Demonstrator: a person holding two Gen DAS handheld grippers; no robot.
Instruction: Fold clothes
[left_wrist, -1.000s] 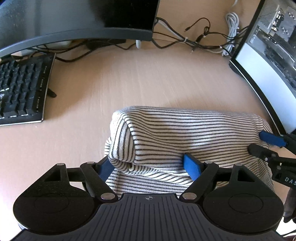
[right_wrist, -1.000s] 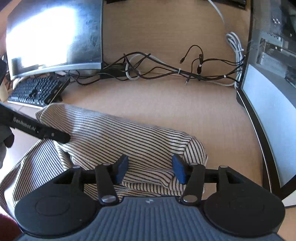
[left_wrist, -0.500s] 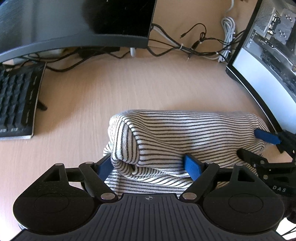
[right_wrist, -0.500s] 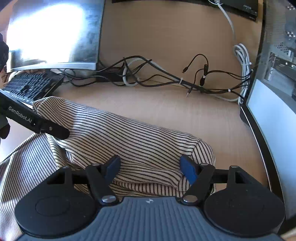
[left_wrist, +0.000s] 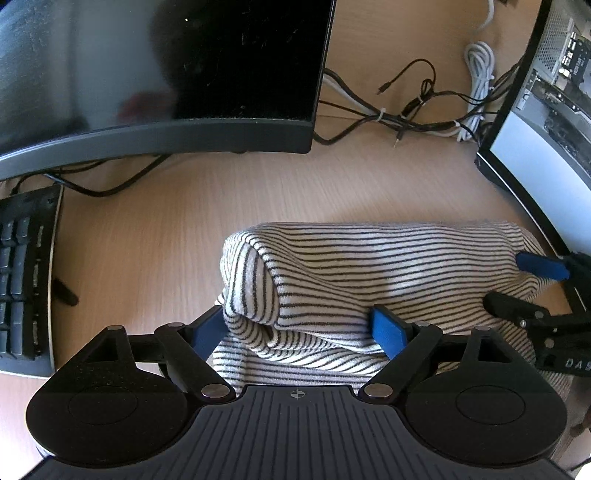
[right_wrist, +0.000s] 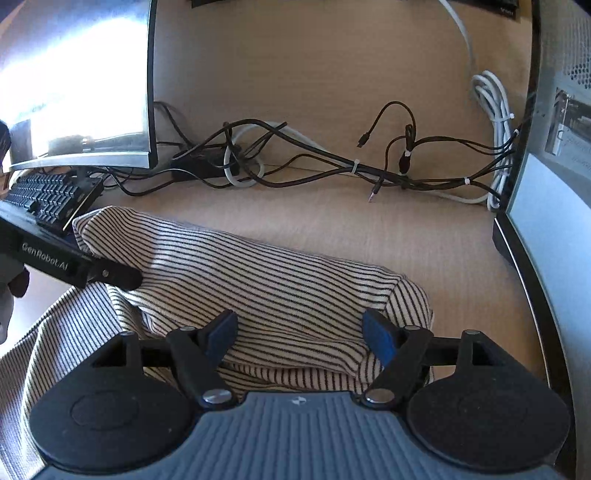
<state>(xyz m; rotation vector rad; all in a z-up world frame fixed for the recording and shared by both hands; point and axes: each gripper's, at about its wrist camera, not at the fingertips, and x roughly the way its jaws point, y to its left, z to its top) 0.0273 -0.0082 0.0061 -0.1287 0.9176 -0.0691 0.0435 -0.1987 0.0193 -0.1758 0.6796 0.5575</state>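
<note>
Both views have slid toward the back of the desk since a second ago: the monitor now fills far more of the upper left in the left wrist view, the keyboard has slipped to the left edge, and the right gripper's blue pads have drawn well apart from their earlier narrow gap.

Nearest in the left wrist view, the left gripper (left_wrist: 299, 328) has its jaws spread wide and still opening, straddling the left end of the striped garment (left_wrist: 369, 273); the left pad sits beside the cloth's rolled end, the right pad lies against the fold, and neither clearly pinches it. Low at the right edge of that frame the right gripper (left_wrist: 517, 288) shows side-on, one blue pad over the garment's right end.

In the right wrist view the right gripper (right_wrist: 299, 332) has jaws opening, with the folded cloth between them but not squeezed. The striped garment (right_wrist: 280, 280) lies in a long doubled-over roll across the middle of the frame, a flatter layer spreading beneath it toward the lower left. The left gripper's black finger (right_wrist: 110, 275) rests on the roll at mid left.

Beyond the cloth is bare wooden desk (left_wrist: 184, 221). Farther back, the keyboard (right_wrist: 48, 195) sits at mid left, the monitor (left_wrist: 166, 66) in the upper left, tangled cables (right_wrist: 332, 166) along the back, and a second screen (left_wrist: 546, 147) at the right edge.
</note>
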